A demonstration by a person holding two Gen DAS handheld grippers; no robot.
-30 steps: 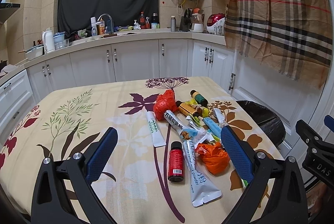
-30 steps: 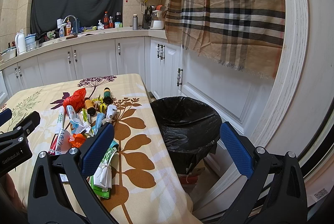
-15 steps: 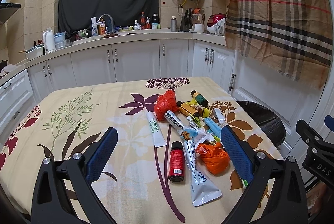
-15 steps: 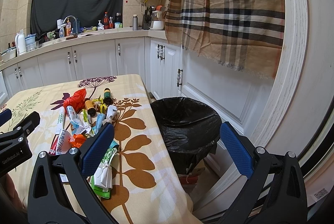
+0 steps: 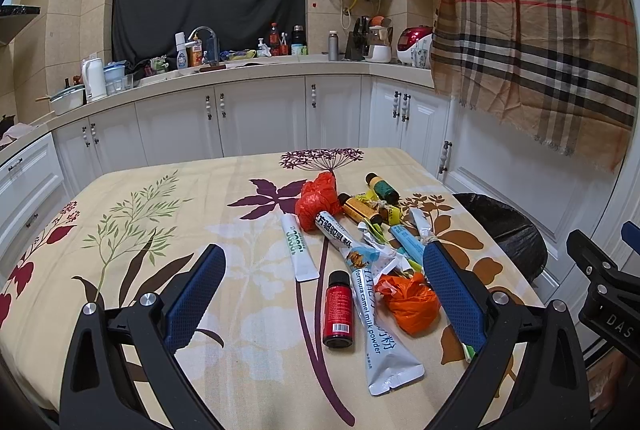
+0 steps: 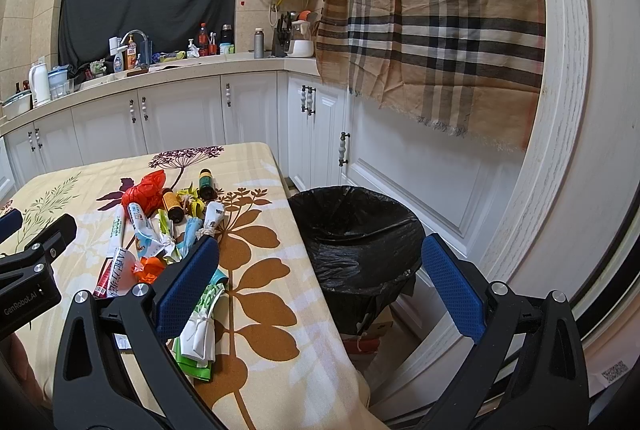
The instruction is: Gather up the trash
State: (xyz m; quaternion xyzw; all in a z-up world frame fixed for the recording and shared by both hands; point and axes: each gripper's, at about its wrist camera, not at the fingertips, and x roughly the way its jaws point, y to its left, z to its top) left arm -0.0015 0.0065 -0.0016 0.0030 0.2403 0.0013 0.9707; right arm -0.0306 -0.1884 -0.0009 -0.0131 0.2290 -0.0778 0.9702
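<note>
**Left wrist view: trash heaped on the tabletop, both grippers wide open**

Left wrist view shows the trash gathered on the right half of the floral tabletop (image 5: 132, 230). Nearest lies a red bottle (image 5: 338, 310) with a black cap, just beside a long silver milk powder sachet (image 5: 374, 314) and a crumpled orange bag (image 5: 408, 300). Farther back sit a white tube (image 5: 299, 248), a red-orange plastic bag (image 5: 318, 199), an amber bottle (image 5: 358, 209) and a green bottle (image 5: 382, 185), with torn wrappers between them.

The left gripper (image 5: 323, 296) hangs above the near edge, its jaws spread wide and holding nothing, the red bottle and sachet framed between the blue pads.

In the right wrist view, the right gripper (image 6: 320, 284) also has its jaws spread apart and empty. Beyond it stands a bin lined with a black bag (image 6: 356, 230), on the floor just beside the tabletop's right edge. A knotted white and green wrapper (image 6: 200, 334) lies near the left pad.

White cabinets (image 5: 260, 117) and a cluttered counter run along the far wall, and a plaid cloth (image 6: 436, 17) hangs at right.
</note>
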